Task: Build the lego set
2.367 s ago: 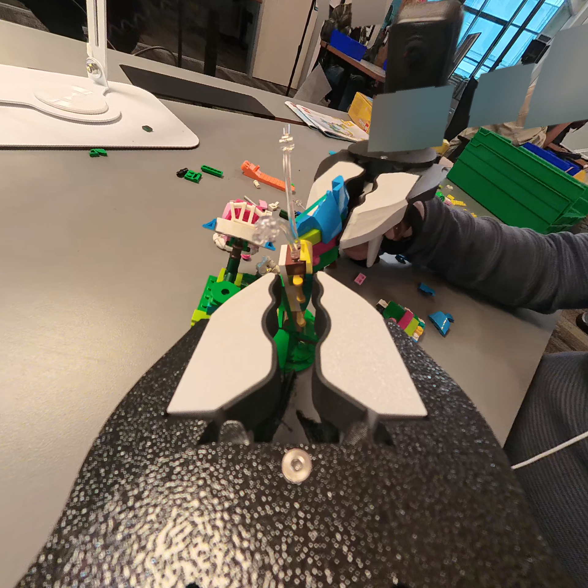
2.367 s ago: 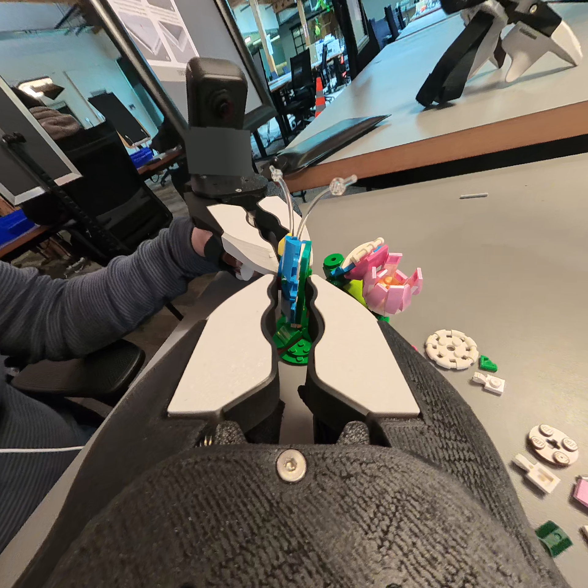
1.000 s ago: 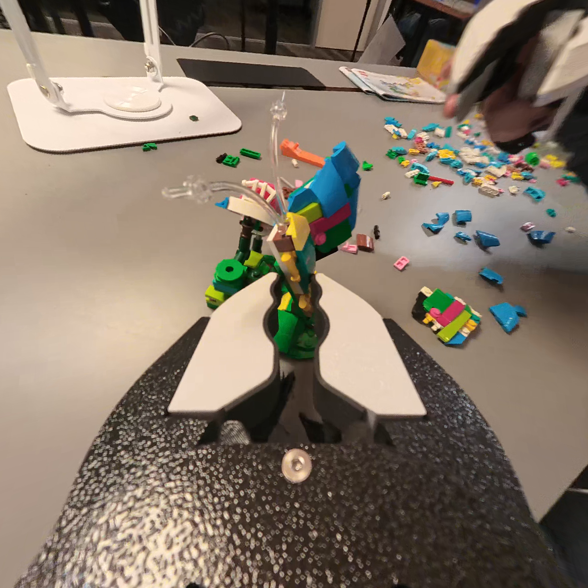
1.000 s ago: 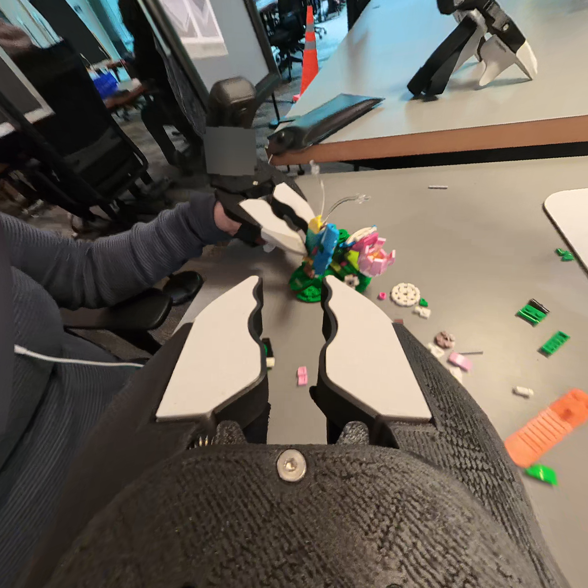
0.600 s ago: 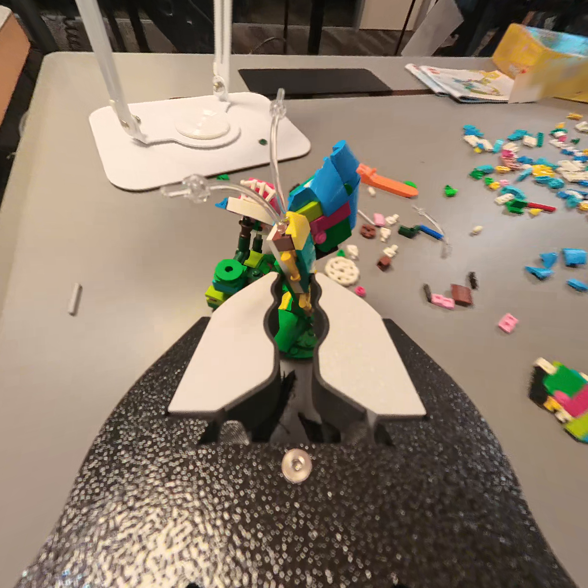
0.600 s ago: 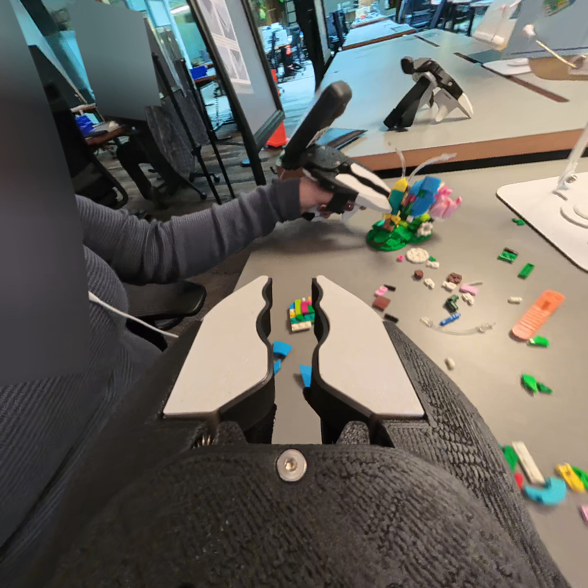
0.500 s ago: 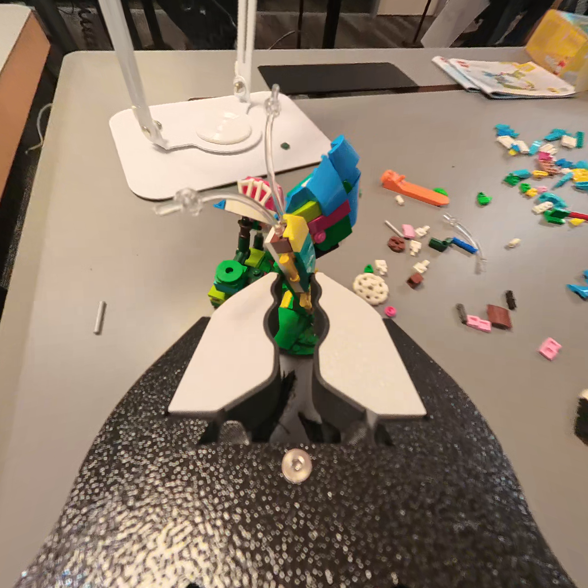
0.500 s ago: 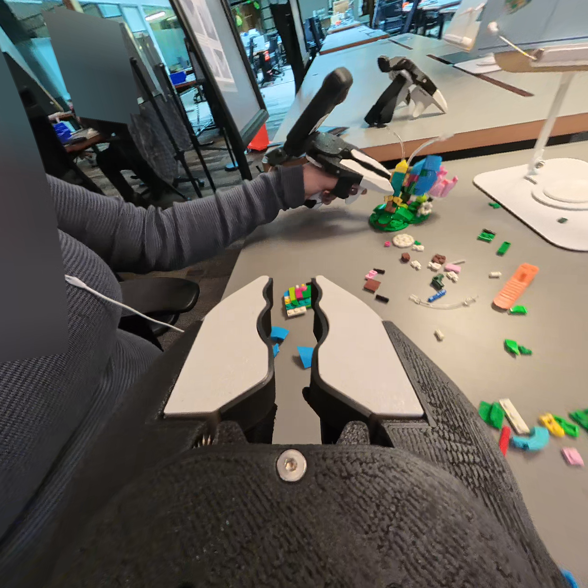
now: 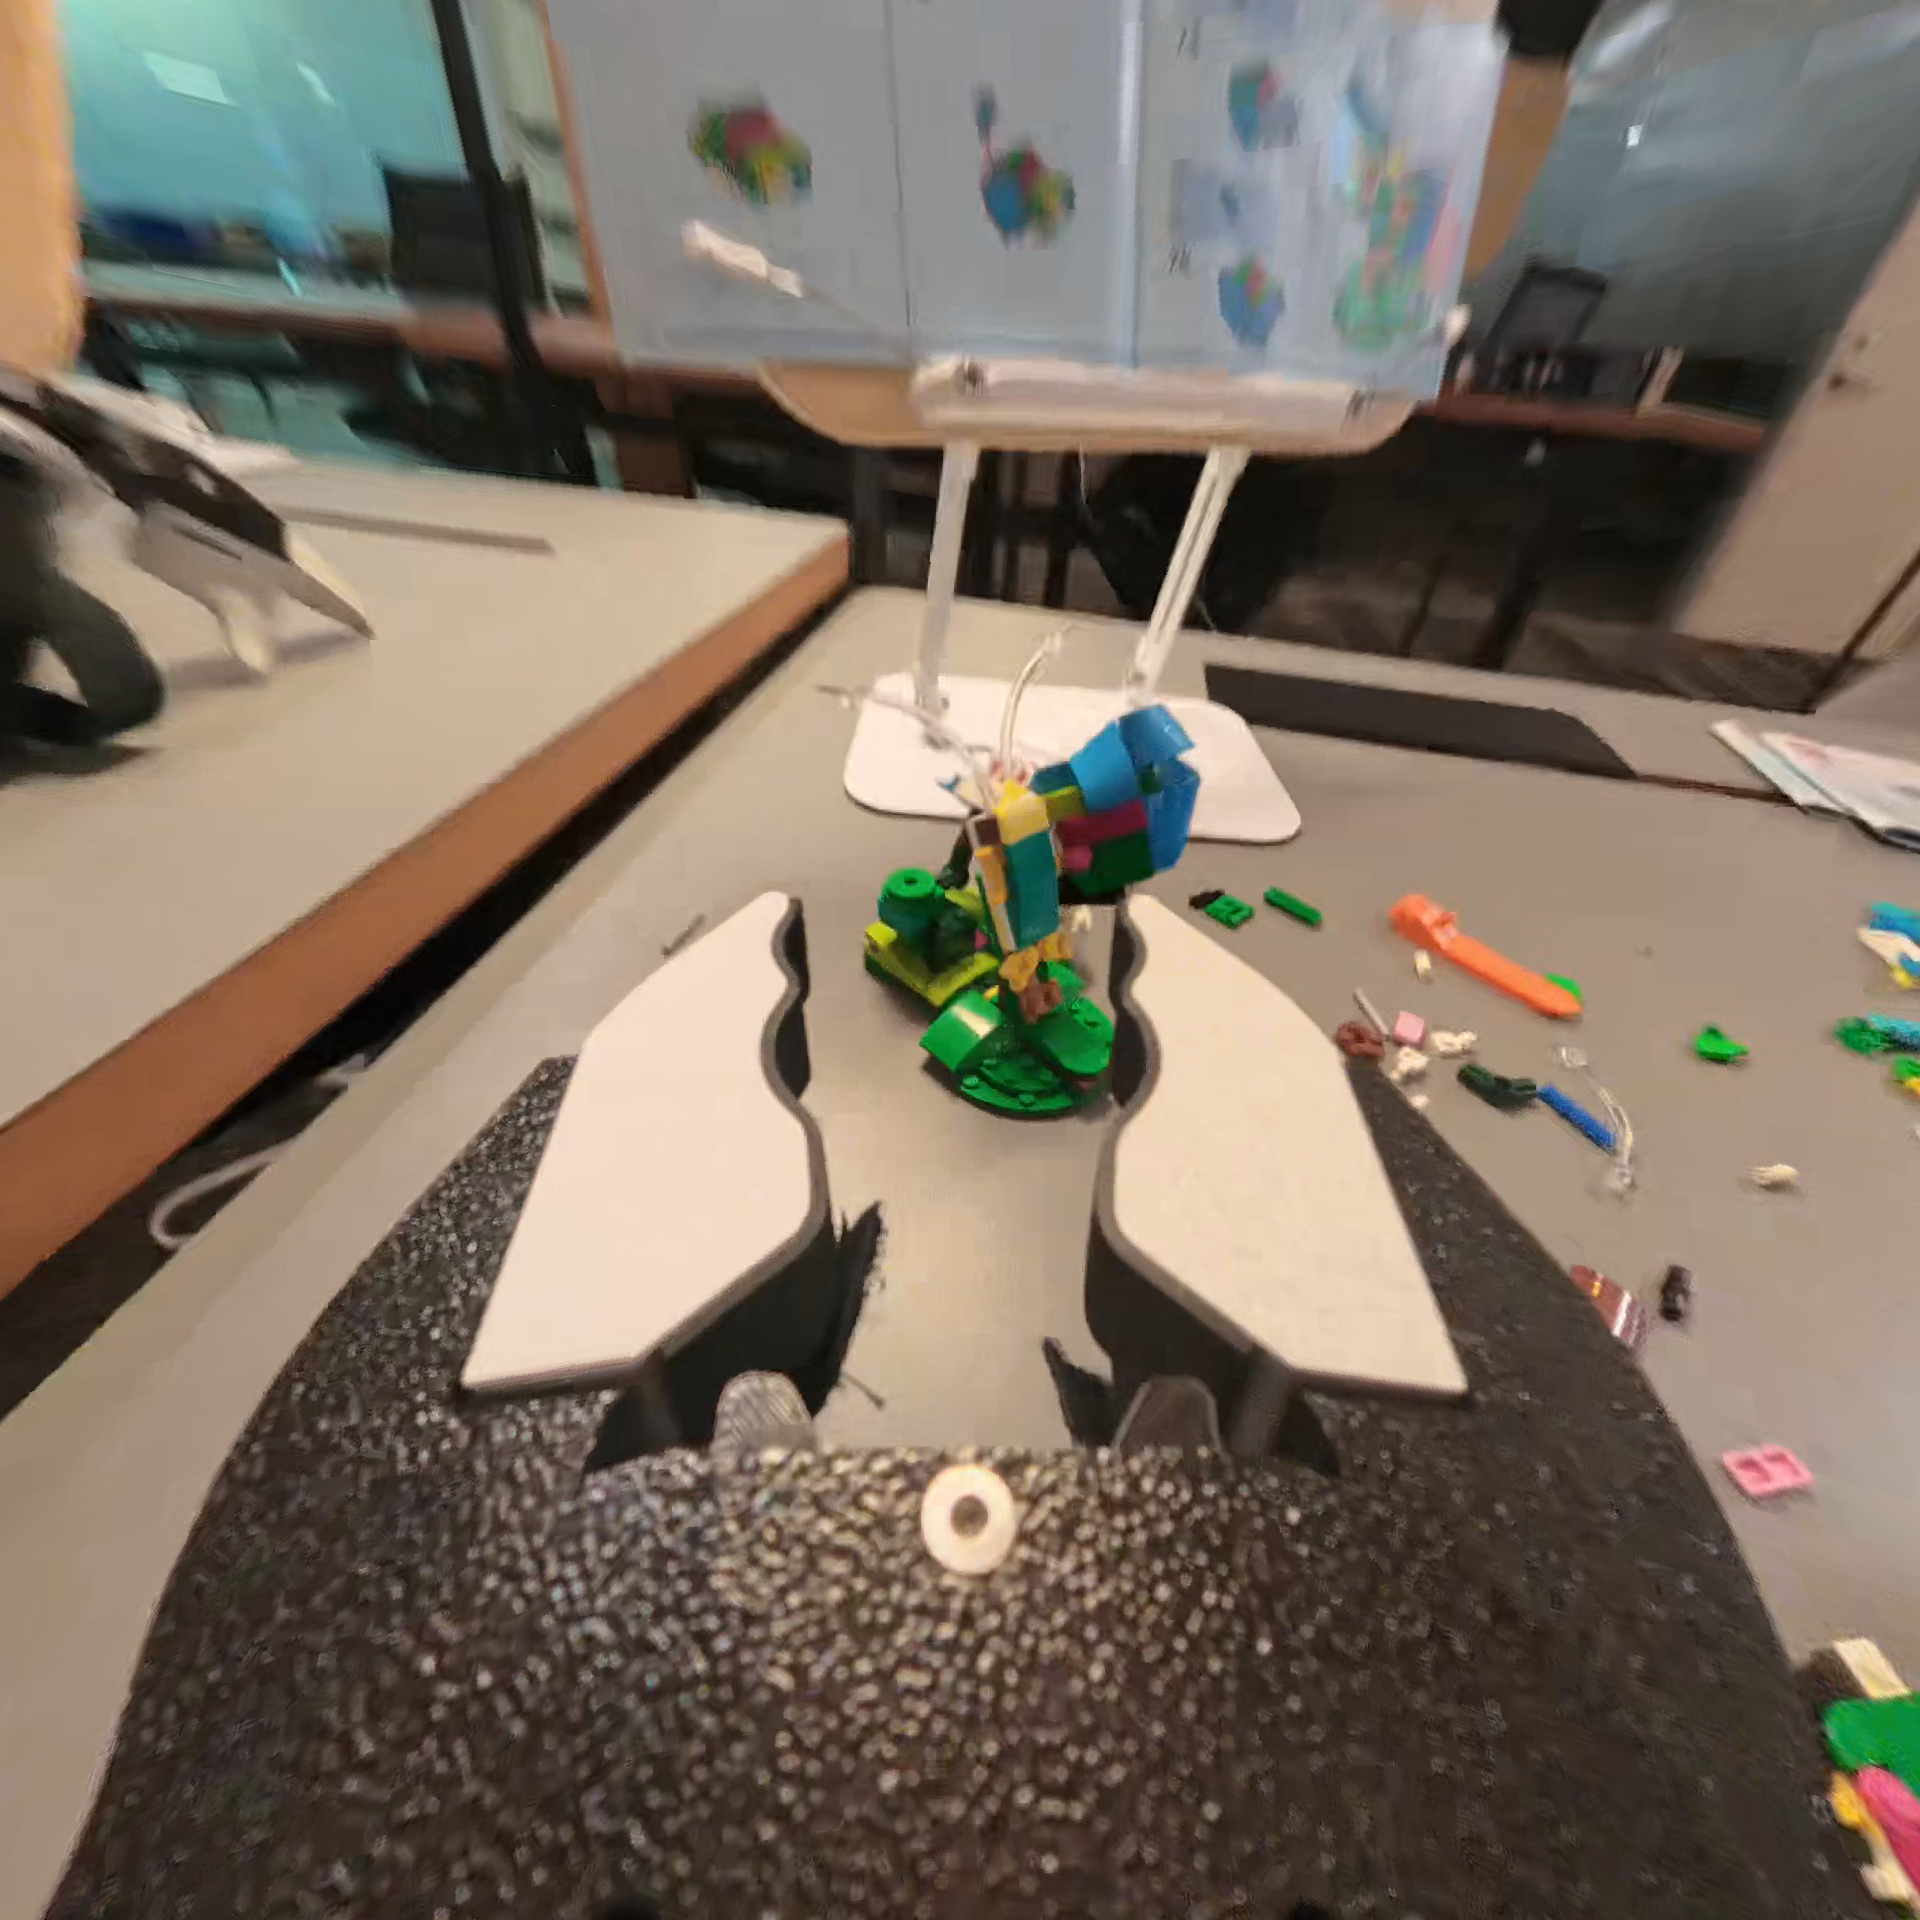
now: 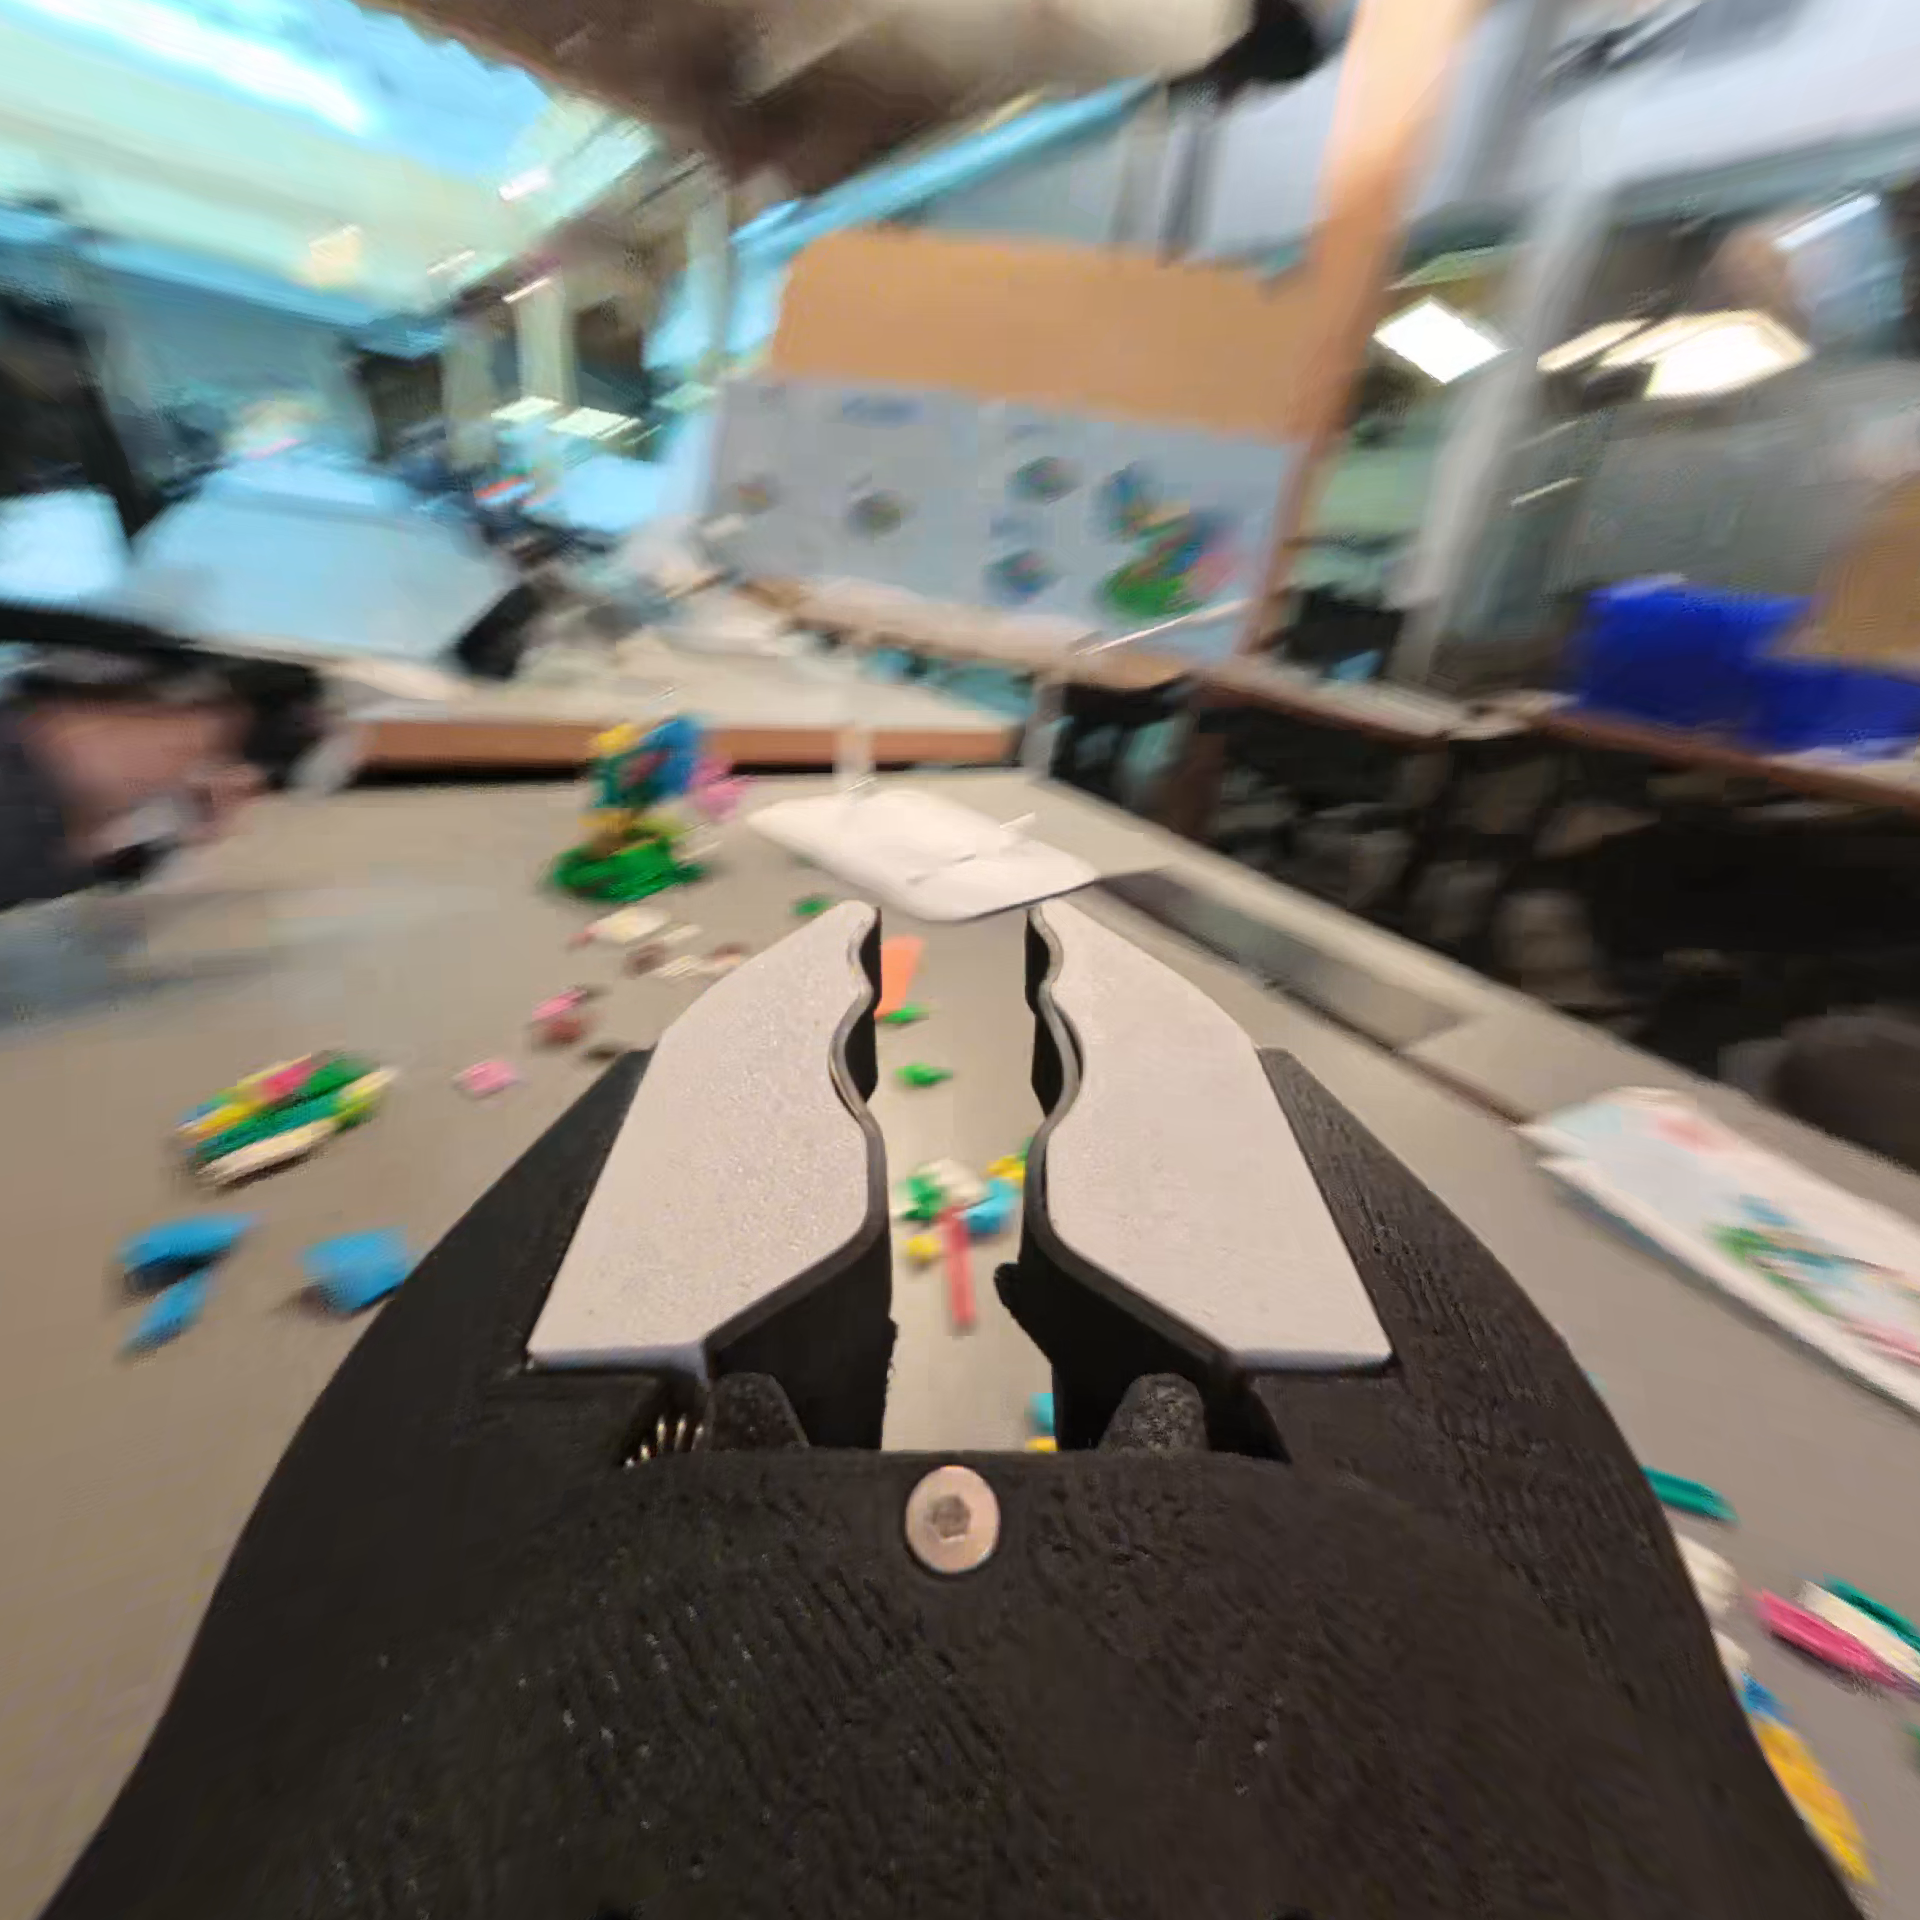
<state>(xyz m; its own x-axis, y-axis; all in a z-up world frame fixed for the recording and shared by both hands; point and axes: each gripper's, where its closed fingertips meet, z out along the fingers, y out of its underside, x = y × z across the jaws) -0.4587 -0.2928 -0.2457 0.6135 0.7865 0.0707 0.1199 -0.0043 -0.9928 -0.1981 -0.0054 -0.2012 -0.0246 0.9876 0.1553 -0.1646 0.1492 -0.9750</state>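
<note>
The lego model (image 9: 1023,925), a green base with a blue, yellow and pink upper part and clear curved stems, stands on the grey table (image 9: 727,831). My left gripper (image 9: 961,920) is open and empty, with the model standing free between and just beyond its fingertips. In the blurred right wrist view the model (image 10: 634,821) stands far off at the left. My right gripper (image 10: 954,920) is open and empty, raised above loose bricks (image 10: 951,1195). A small multicoloured sub-assembly (image 10: 281,1107) lies at its left.
A white stand base (image 9: 1070,764) with a raised instruction sheet (image 9: 1039,187) is behind the model. An orange brick separator (image 9: 1481,956) and scattered bricks lie at the right. A booklet (image 10: 1766,1226) lies at the right. A second table (image 9: 312,727) with another gripper stands at the left.
My left gripper has opened, let go of the model and drawn back from it. My right gripper has swung away to the right, with heavy blur, and its jaws stay apart.
</note>
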